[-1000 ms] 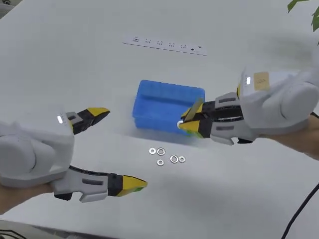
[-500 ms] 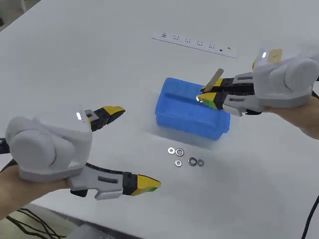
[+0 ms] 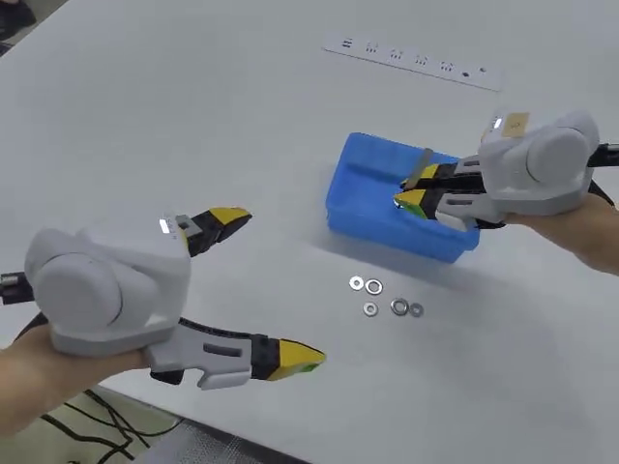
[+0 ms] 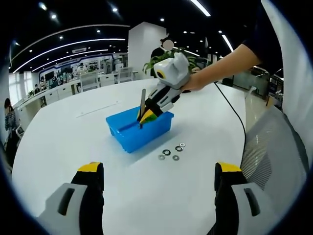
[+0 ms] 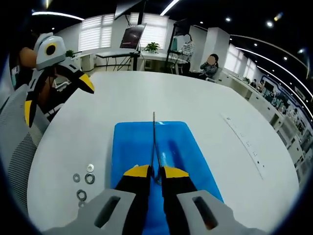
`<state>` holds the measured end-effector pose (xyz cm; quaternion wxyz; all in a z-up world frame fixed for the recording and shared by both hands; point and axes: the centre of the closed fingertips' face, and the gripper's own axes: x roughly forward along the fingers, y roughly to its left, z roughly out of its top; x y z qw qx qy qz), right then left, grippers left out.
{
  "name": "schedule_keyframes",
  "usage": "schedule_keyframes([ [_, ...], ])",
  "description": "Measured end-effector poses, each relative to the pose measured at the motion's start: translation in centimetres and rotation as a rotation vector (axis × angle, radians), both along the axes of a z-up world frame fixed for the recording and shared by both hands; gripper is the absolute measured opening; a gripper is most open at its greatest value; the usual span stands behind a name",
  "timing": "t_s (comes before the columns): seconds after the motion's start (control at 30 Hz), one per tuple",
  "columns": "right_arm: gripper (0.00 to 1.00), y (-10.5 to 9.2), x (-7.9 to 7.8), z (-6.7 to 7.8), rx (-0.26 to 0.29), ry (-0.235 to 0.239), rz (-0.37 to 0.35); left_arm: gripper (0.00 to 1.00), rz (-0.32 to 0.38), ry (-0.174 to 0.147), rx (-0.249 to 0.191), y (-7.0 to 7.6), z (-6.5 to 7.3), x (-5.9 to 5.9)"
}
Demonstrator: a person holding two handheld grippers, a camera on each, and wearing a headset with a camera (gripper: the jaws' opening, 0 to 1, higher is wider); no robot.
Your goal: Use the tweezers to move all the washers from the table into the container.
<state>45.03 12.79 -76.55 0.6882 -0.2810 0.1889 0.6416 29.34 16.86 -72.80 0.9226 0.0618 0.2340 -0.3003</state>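
A blue container [image 3: 372, 193] stands on the white table, also in the left gripper view [image 4: 128, 133] and the right gripper view [image 5: 132, 147]. Several washers [image 3: 385, 298] lie in a cluster just in front of it [image 4: 171, 152] [image 5: 83, 180]. My right gripper [image 3: 411, 193] [image 5: 155, 171] is shut on the thin metal tweezers [image 3: 419, 168] [image 5: 154, 139] [image 4: 143, 100], which hang over the container's inside. I cannot tell whether a washer sits at the tweezers' tip. My left gripper [image 3: 266, 287] [image 4: 159, 176] is open and holds nothing, to the left of the washers.
A white power strip [image 3: 416, 60] lies at the far side of the table. The table's near edge [image 3: 193, 418] runs under my left gripper, with cables [image 3: 87, 425] below it. People and desks stand far behind.
My right gripper has carried the tweezers from the container's front edge up and over its inside. The washer seen at the tip earlier is no longer visible. My left gripper stays open.
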Motion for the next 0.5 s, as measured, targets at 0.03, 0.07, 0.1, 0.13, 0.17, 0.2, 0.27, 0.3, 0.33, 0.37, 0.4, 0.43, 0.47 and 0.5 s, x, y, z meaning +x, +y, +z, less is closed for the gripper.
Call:
schedule_keyframes([
  [0.03, 0.1, -0.06, -0.02, -0.13, -0.001, 0.004, -0.001, 1.0, 0.006, 0.002, -0.008, -0.07, 0.03, 0.07],
  [0.07, 0.1, -0.09, -0.04, -0.29, -0.003, 0.002, -0.001, 1.0, 0.009, 0.002, -0.013, -0.08, 0.03, 0.16],
  [0.1, 0.1, -0.15, 0.01, -0.37, -0.005, 0.003, -0.001, 1.0, 0.012, 0.0, -0.018, -0.17, 0.07, 0.28],
  [0.13, 0.1, -0.19, 0.0, -0.5, -0.005, 0.007, -0.003, 1.0, 0.013, 0.0, -0.019, -0.23, 0.07, 0.37],
  [0.17, 0.1, -0.22, 0.01, -0.55, -0.005, 0.005, -0.002, 1.0, 0.012, 0.0, -0.019, -0.32, 0.05, 0.48],
  [0.2, 0.1, -0.14, 0.06, -0.4, 0.008, 0.007, -0.003, 1.0, 0.011, -0.001, -0.018, -0.35, 0.03, 0.54],
  [0.27, 0.1, -0.23, 0.15, -0.39, 0.007, 0.014, -0.012, 1.0, 0.01, -0.002, -0.02, -0.41, 0.07, 0.68],
  [0.3, 0.1, -0.24, 0.2, -0.35, 0.009, 0.012, -0.011, 1.0, 0.01, -0.003, -0.021, -0.42, 0.09, 0.73],
  [0.33, 0.1, -0.28, 0.2, -0.37, 0.007, 0.014, -0.011, 1.0, 0.01, -0.004, -0.022, -0.41, 0.13, 0.8],
  [0.37, 0.1, -0.33, 0.18, -0.34, 0.007, 0.016, -0.011, 1.0, 0.01, -0.005, -0.021, -0.38, 0.15, 0.85],
  [0.4, 0.1, -0.39, 0.14, -0.33, 0.007, 0.015, -0.01, 1.0, 0.012, -0.007, -0.019, -0.32, 0.17, 0.91],
  [0.43, 0.1, -0.5, 0.12, -0.33, 0.004, 0.01, -0.006, 1.0, 0.015, -0.008, -0.019, -0.25, 0.2, 0.99],
  [0.47, 0.1, -0.58, 0.12, -0.32, 0.004, 0.009, -0.007, 1.0, 0.018, -0.009, -0.021, -0.2, 0.23, 1.03],
  [0.5, 0.1, -0.64, 0.15, -0.28, 0.007, 0.011, -0.011, 1.0, 0.018, -0.009, -0.021, -0.26, 0.32, 1.07],
])
